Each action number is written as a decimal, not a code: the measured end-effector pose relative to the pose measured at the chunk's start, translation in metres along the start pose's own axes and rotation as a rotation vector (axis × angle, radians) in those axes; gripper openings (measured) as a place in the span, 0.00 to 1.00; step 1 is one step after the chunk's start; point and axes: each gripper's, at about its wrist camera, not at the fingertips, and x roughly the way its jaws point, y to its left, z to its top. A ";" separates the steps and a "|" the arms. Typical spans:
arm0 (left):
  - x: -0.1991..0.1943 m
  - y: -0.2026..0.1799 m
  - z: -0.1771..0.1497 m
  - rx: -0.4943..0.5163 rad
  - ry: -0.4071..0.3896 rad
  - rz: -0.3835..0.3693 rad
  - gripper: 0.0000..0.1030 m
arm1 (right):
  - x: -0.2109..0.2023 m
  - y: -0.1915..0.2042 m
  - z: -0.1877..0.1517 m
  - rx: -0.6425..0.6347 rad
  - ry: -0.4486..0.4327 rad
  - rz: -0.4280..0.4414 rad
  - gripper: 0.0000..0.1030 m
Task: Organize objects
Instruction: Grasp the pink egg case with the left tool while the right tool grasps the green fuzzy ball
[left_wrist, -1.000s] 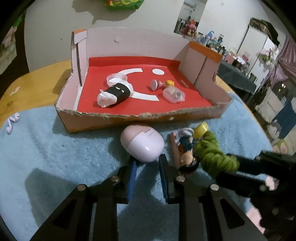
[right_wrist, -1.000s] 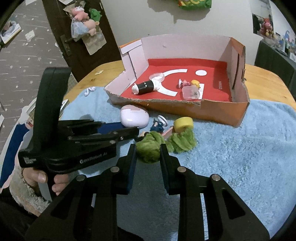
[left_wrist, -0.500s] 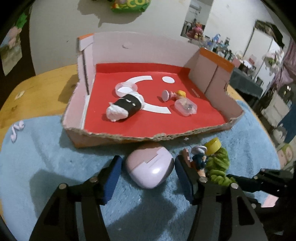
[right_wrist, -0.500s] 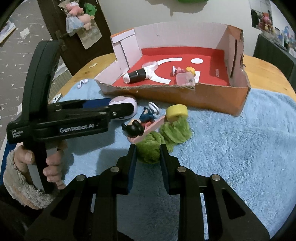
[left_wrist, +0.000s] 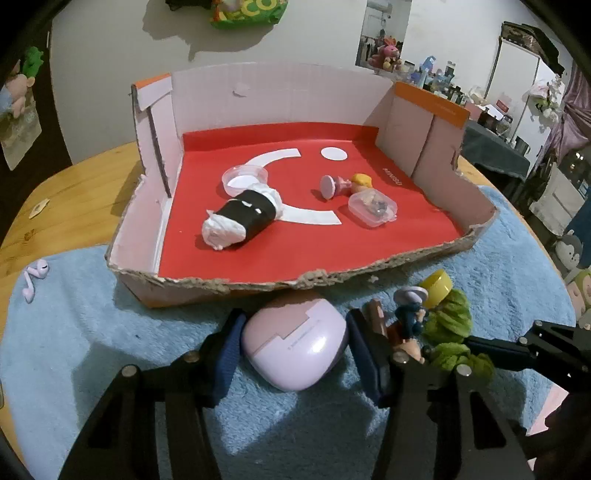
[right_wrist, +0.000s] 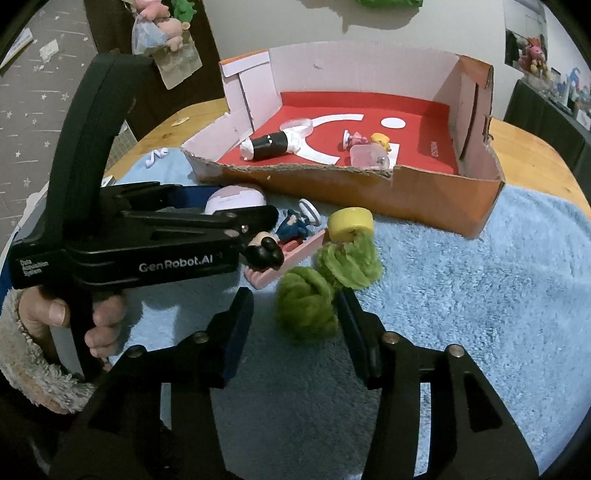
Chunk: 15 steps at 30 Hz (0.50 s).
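A pale purple earbud case (left_wrist: 295, 347) lies on the blue towel (left_wrist: 74, 350) just in front of the cardboard box (left_wrist: 140, 206). My left gripper (left_wrist: 295, 321) straddles the case; its jaws are closing and both pads touch the case's sides. In the right wrist view the same case (right_wrist: 236, 197) shows between the left gripper's fingers (right_wrist: 236, 218). My right gripper (right_wrist: 293, 299) is opening around a green yarn ball (right_wrist: 306, 306), which rests on the towel against the right pad with a gap on the left.
Beside the case lie a second green yarn ball (right_wrist: 351, 262), a yellow roll (right_wrist: 349, 223) and small toy figures (right_wrist: 266, 254). The red-floored box holds a black-and-white roll (left_wrist: 240, 218), a clear lid (left_wrist: 245, 177) and a clear case (left_wrist: 373, 208). A loose earbud (left_wrist: 35, 277) lies far left.
My left gripper opened, slid forward around the purple case and narrowed onto it. My right gripper, shut on the green yarn ball before, has spread its jaws off it.
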 end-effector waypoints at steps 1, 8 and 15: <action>0.000 0.000 -0.001 0.002 -0.003 -0.001 0.56 | 0.000 0.000 0.000 0.000 0.001 0.000 0.44; -0.007 -0.001 -0.006 0.001 -0.008 -0.022 0.56 | -0.003 0.000 -0.002 0.004 0.012 0.003 0.26; -0.018 -0.001 -0.012 -0.007 -0.019 -0.042 0.56 | -0.014 0.004 0.000 0.004 -0.018 0.014 0.26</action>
